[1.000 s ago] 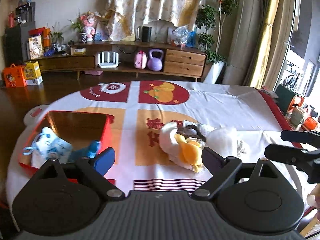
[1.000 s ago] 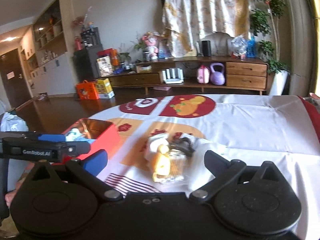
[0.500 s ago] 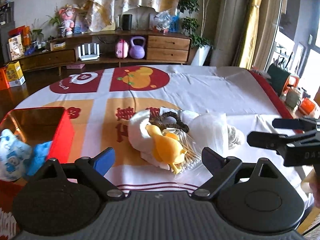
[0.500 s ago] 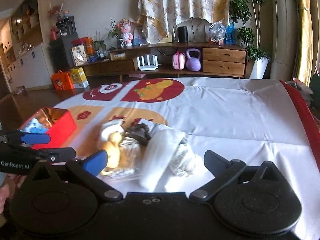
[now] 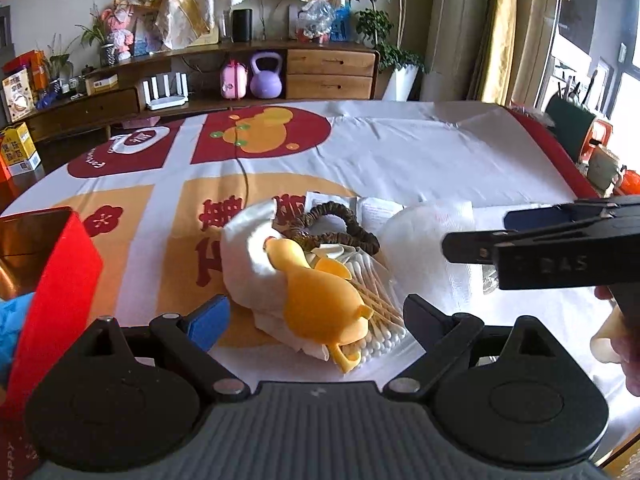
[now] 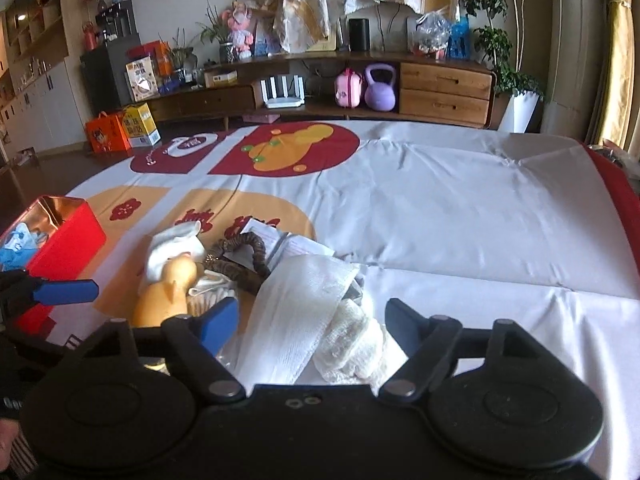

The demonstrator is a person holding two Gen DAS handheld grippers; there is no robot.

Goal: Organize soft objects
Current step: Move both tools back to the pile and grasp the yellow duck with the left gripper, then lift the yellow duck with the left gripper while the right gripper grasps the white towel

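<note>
A pile of soft things lies on the tablecloth: a yellow rubber duck [image 5: 320,300] [image 6: 164,296], a white sock [image 5: 244,256] [image 6: 176,248], a brown hair scrunchie [image 5: 336,224] [image 6: 244,256], a pack of cotton swabs [image 5: 380,312], white gauze [image 6: 304,312] [image 5: 424,248] and a white knitted cloth [image 6: 352,352]. My left gripper [image 5: 316,320] is open, its fingers on either side of the duck, just above it. My right gripper [image 6: 312,320] is open over the gauze and knitted cloth. Each gripper shows in the other's view.
A red box [image 5: 60,272] [image 6: 68,236] stands at the left with blue and white soft items inside [image 6: 16,244]. The tablecloth [image 6: 460,208] stretches far right. A wooden sideboard [image 5: 328,72] stands beyond the table.
Both grippers have moved forward and down toward the pile. The left one swung right, away from the red box, and now straddles the duck. Both stay open.
</note>
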